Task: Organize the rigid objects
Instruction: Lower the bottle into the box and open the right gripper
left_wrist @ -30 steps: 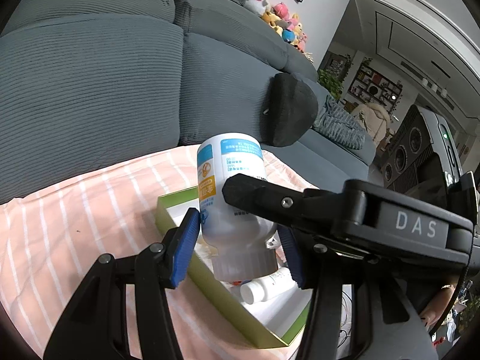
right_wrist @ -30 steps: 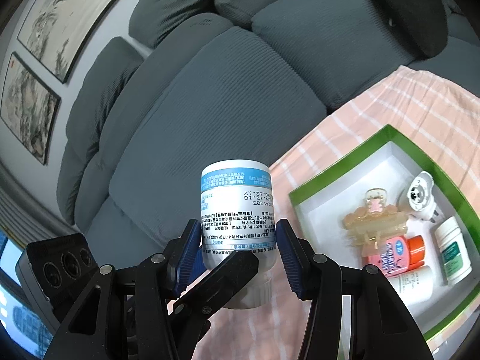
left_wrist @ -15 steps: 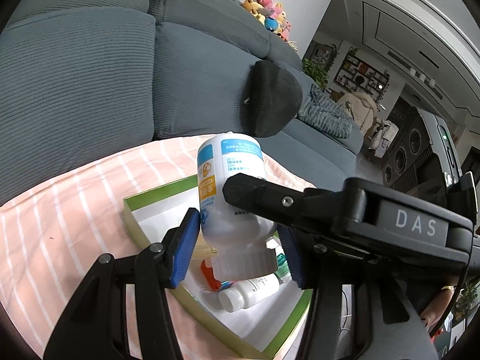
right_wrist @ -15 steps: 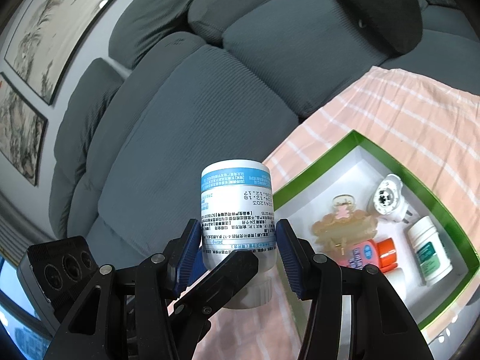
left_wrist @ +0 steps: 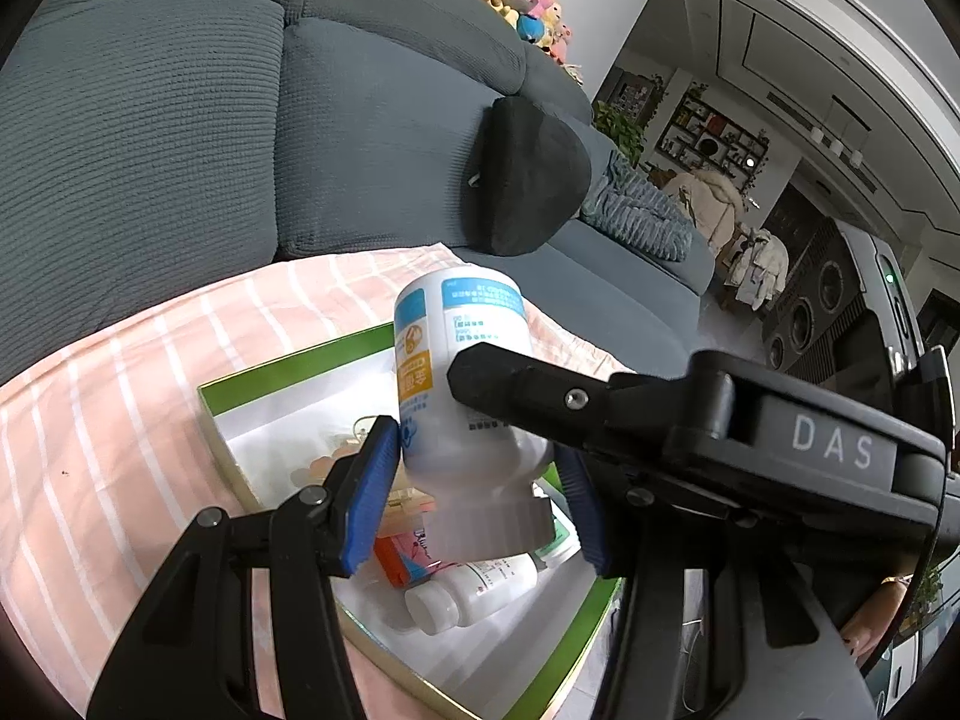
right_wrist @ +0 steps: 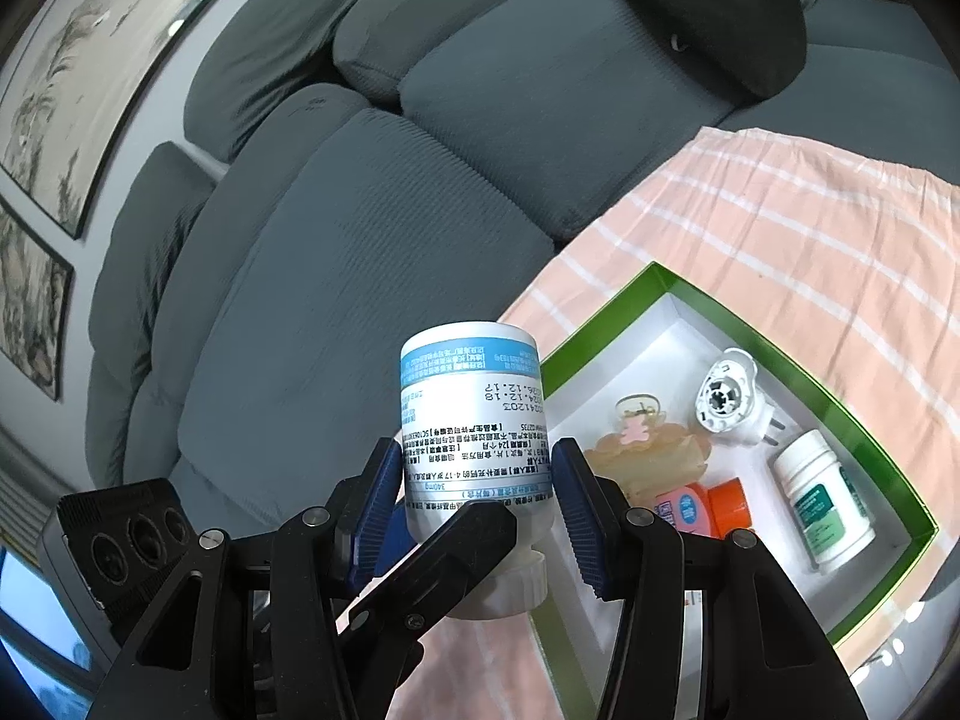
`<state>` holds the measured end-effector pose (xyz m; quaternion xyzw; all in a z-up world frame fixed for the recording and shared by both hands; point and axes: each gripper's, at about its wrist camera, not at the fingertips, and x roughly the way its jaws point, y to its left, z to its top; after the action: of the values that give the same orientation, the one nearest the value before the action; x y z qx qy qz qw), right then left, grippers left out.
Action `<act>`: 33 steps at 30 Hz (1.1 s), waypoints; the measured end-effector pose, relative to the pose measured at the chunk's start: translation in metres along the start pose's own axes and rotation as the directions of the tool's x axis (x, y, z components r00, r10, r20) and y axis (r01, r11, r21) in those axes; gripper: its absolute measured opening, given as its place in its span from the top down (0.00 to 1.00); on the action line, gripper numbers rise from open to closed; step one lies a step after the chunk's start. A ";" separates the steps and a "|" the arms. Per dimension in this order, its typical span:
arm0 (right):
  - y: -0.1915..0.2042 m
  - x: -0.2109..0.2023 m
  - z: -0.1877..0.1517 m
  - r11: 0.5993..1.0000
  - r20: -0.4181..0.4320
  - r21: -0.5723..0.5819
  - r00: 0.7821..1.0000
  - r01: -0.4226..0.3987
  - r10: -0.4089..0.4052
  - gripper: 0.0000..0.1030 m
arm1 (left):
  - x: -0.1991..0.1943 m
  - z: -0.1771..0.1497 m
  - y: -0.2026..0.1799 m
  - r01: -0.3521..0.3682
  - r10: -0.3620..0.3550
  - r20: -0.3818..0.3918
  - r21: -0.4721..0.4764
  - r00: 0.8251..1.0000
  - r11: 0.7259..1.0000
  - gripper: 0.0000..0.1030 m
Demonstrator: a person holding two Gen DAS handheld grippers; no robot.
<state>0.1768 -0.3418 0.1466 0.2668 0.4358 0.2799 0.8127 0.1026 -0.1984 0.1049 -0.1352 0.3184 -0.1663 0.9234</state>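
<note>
A: Both tools clamp one white bottle [right_wrist: 471, 438], held cap-down. The green-rimmed box [right_wrist: 798, 372] lies below and ahead of the right gripper [right_wrist: 477, 498].

B: And under the left gripper [left_wrist: 474, 492], whose blue pads pinch the neck.

A: My worry: uneven release could tip it onto the small bottle [right_wrist: 825, 501] or the clip [right_wrist: 648, 450].
</note>
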 end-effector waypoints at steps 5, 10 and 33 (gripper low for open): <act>-0.008 -0.001 0.002 1.000 0.001 0.015 1.000 0.021 -0.021 0.48 | 0.009 -0.003 0.000 0.014 -0.014 -0.016 -0.010 1.000 1.000 0.50; -0.017 0.003 0.004 0.999 -0.009 0.033 0.999 0.036 -0.036 0.48 | 0.018 -0.004 0.004 0.022 -0.022 -0.039 -0.017 0.999 1.000 0.50; -0.036 0.026 0.005 0.990 -0.075 0.062 0.990 0.124 -0.120 0.48 | 0.032 -0.022 0.016 0.025 -0.038 -0.119 -0.112 0.992 0.993 0.50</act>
<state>0.2011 -0.3503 0.1098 0.2565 0.4890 0.2242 0.8030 0.1161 -0.1998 0.0651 -0.1807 0.3801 -0.1710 0.8909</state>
